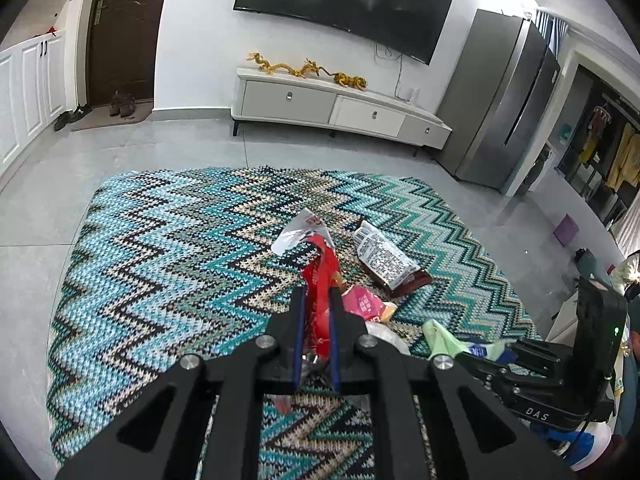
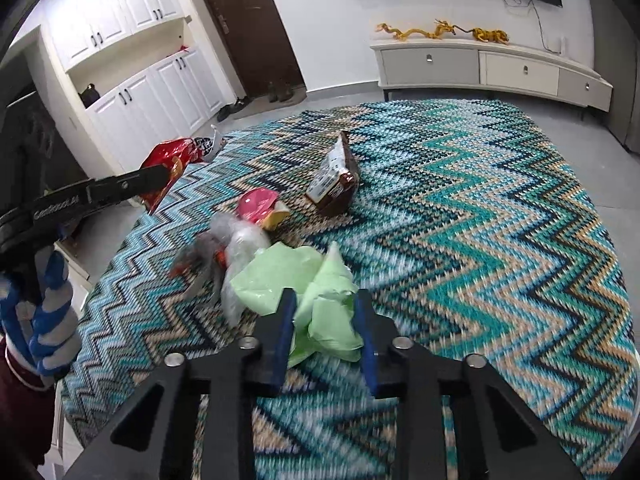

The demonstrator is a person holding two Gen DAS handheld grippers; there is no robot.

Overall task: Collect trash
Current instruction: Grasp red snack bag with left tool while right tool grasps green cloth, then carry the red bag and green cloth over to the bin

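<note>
The left gripper [image 1: 316,300] is clamped on a red snack bag [image 1: 320,280], whose silvery torn top [image 1: 300,228] sticks up beyond the fingertips; in the right wrist view the same bag [image 2: 172,164] hangs clear of the zigzag rug [image 2: 480,240], pinched in black fingers [image 2: 144,182]. The right gripper [image 2: 324,320] has its blue-padded fingers [image 2: 282,340] on either side of a crumpled pale green wrapper [image 2: 320,304] lying on the rug, the pads close against its folds, though motion blur hides whether they press it. Just ahead and left of those fingers lies a clear crinkled plastic wrapper [image 2: 236,248], and beyond it a pink and yellow packet [image 2: 262,206]. Farther ahead a brown snack bag [image 2: 334,180] stands tilted, its white label printed with a barcode and fine text too small to read [image 1: 380,250]. A hand in a blue and white striped glove [image 2: 44,320] grips the left tool, whose arm bears pale lettering that is not legible. The right tool's body shows "DAS" [image 1: 538,414]. Well beyond the rug stand a white TV cabinet [image 1: 340,108] with gold dragon figures [image 1: 304,68] and a wall-mounted television [image 1: 344,4].
</note>
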